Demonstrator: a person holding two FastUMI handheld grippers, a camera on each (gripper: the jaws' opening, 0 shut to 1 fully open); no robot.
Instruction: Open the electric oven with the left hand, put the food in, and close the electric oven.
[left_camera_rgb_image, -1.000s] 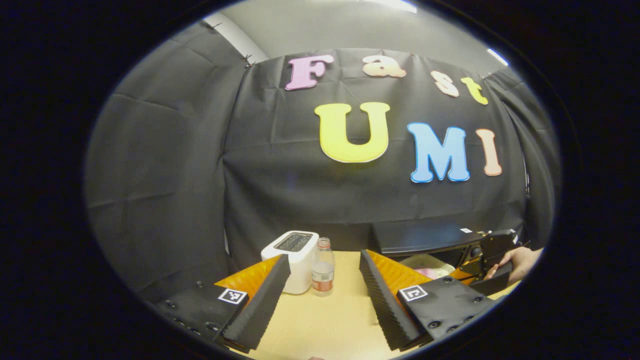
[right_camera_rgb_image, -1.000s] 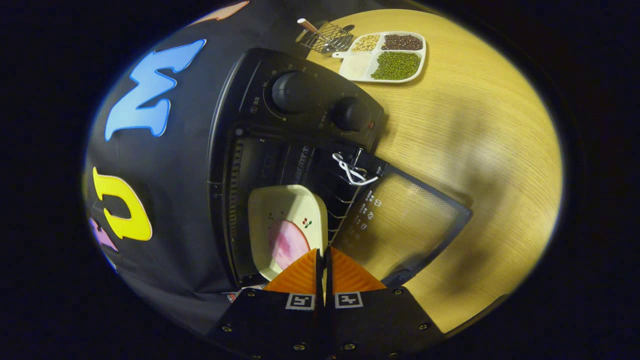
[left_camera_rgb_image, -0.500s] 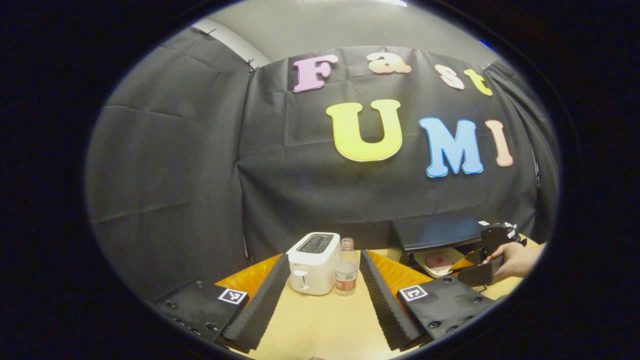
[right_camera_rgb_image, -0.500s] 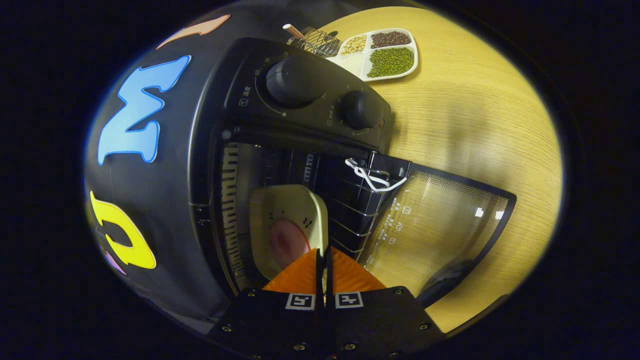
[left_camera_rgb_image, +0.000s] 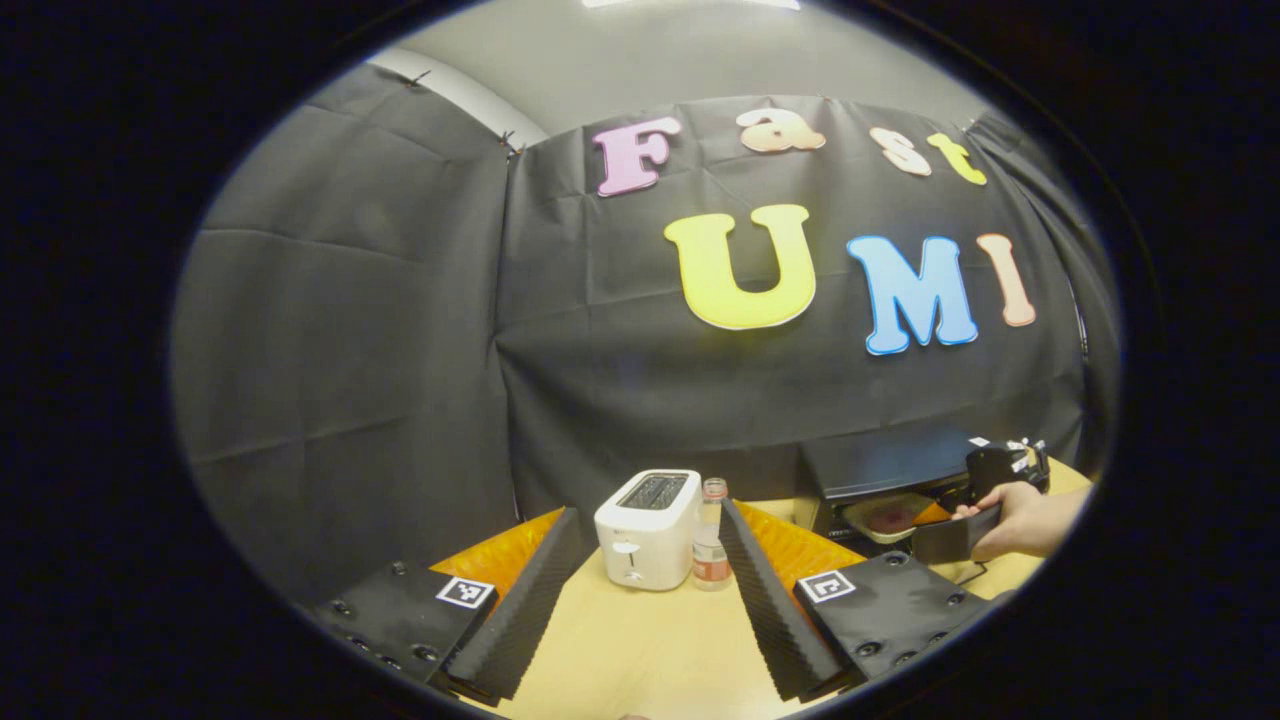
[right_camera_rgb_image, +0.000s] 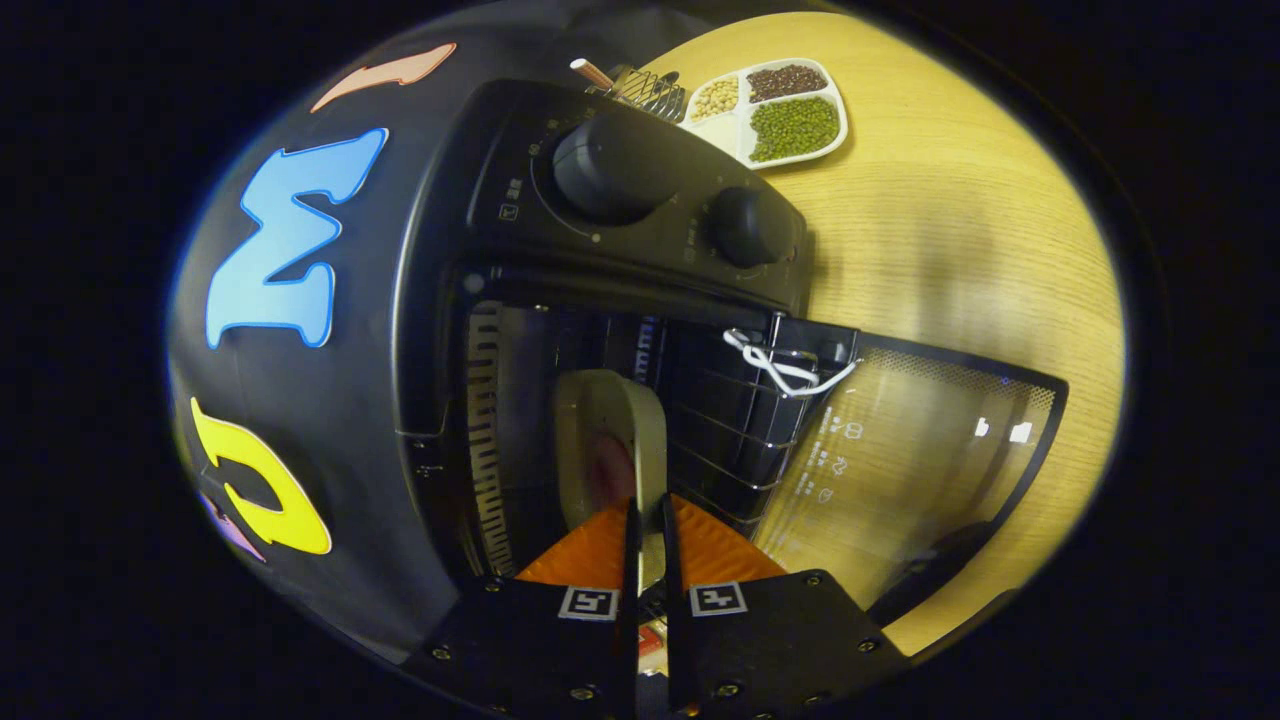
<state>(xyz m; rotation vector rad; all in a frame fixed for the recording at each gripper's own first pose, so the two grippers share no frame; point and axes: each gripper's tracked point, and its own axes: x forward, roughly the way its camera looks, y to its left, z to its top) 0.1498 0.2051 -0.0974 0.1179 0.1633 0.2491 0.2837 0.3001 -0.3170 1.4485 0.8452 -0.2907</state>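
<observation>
Right claw (right_camera_rgb_image: 648, 545): pressed together on the near rim of the plate (right_camera_rgb_image: 605, 450), both fingers pinching it edge-on. The thin rim is the only part that offers a grip without touching the food, which is likely why it is held there.

Plate: pale dish carrying a pink piece of food (right_camera_rgb_image: 612, 472), now inside the mouth of the electric oven (right_camera_rgb_image: 560, 260), above the wire rack (right_camera_rgb_image: 715, 420). Whether it rests on the rack or hangs just over it cannot be told. In the left gripper view the plate (left_camera_rgb_image: 885, 515) shows in the oven (left_camera_rgb_image: 880, 465) opening, with the hand (left_camera_rgb_image: 1020, 520) holding the right claw just in front.

Oven door (right_camera_rgb_image: 900, 470): glass, folded down flat toward the table (right_camera_rgb_image: 950, 230), leaving the cavity free for the plate to pass over it. A white cord is tied at the hinge corner.

Control knobs (right_camera_rgb_image: 620, 175): two, on the panel beside the cavity, untouched.

Sectioned tray (right_camera_rgb_image: 780, 110): beans and grains in separate compartments, far side of the oven, well apart from the work.

Left claw (left_camera_rgb_image: 650, 590): spread wide, gripping nothing, held back over the table, well apart from the oven; judged to be waiting for the door.

Toaster (left_camera_rgb_image: 648, 528) and bottle (left_camera_rgb_image: 712, 548): standing just beside each other beyond the left claw, unrelated to the task.

Judged stage: placing the food; release and door closing remain.
</observation>
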